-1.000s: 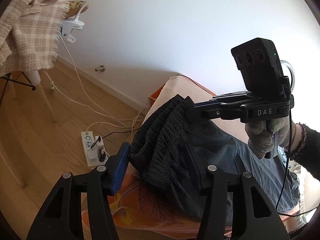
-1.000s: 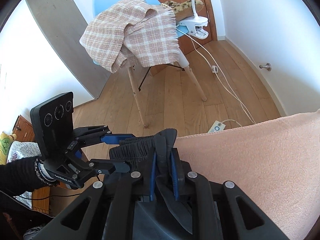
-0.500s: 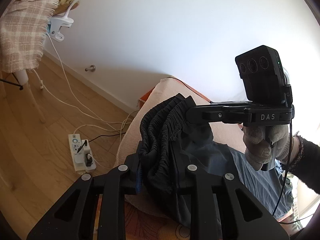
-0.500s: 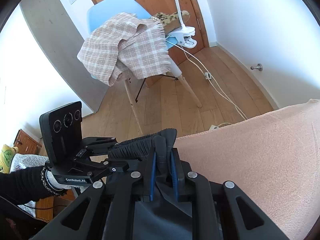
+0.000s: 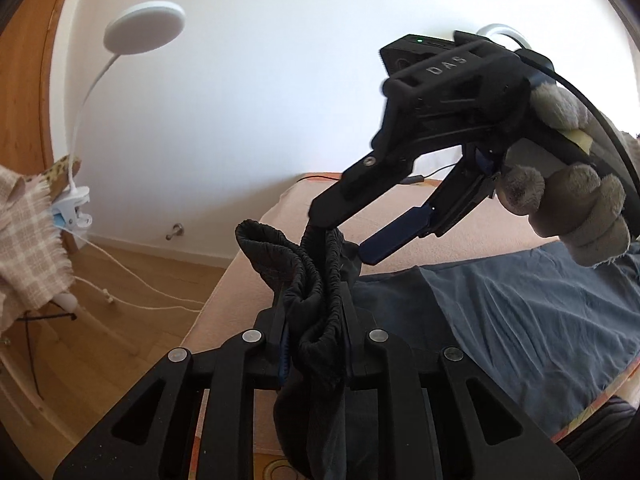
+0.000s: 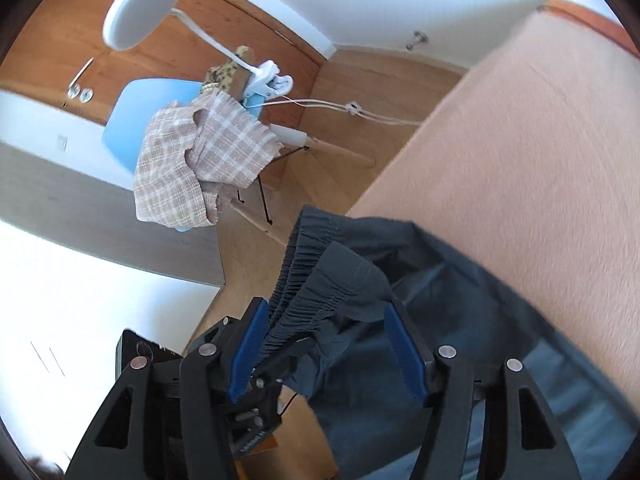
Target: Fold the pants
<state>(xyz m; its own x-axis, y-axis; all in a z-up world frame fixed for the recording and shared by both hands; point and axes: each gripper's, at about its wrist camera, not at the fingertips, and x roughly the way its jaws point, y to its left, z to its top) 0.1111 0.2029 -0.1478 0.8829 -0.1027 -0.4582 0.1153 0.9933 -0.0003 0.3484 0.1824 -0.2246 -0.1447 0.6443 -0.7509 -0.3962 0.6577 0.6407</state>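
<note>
- Two changes since half a second ago: my right gripper, which was clamped on the waistband, now has its blue pads spread wide apart, and its camera has rolled so the room sits tilted.
- My left gripper has stayed pinched tight on the bunched elastic waistband of the dark pants; the gathered cloth stands up between its fingers and hangs down below them.
- From the left wrist view, my right gripper now comes in from the upper right, angled down, one black finger tip touching the waistband, the blue pad just beside it.
- Readable writing: "DAS" in pale letters on the right gripper body. A label on the left gripper seen from the right wrist is too blurred to read.
- Pants legs lie spread over the peach blanket on the bed, waistband end lifted at the bed's edge.
- From the right wrist view the waistband folds lie between my open pads, nearer the left one.
- Background: checked throw over a blue chair, white clip lamp.
</note>
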